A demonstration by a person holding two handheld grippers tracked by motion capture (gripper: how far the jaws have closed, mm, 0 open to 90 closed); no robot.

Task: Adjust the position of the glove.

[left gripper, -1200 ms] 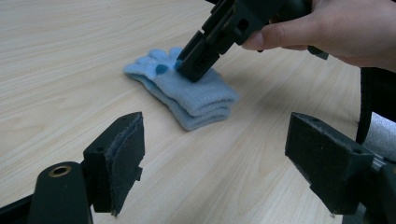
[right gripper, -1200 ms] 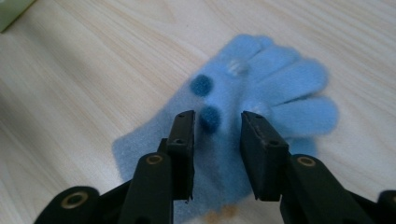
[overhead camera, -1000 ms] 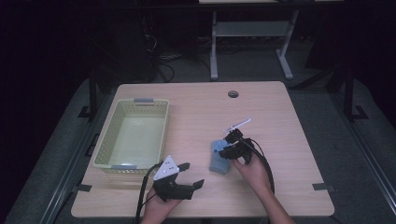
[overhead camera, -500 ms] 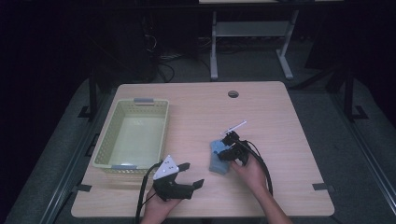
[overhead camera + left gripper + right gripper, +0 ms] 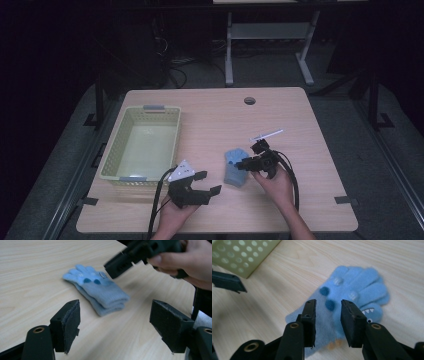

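Under my jaws lies a fuzzy blue knitted cloth glove [image 5: 352, 293]. The pale wooden table [image 5: 300, 115] looks smooth and matt. The green perforated basket [image 5: 145, 145] is plastic.

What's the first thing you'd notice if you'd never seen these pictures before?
A fuzzy light blue knitted glove with dark blue spots and a toothy monster face lies flat on the wooden table, with the right gripper poised just above it, jaws apart. To its left sits a pale green plastic basket with holed walls.
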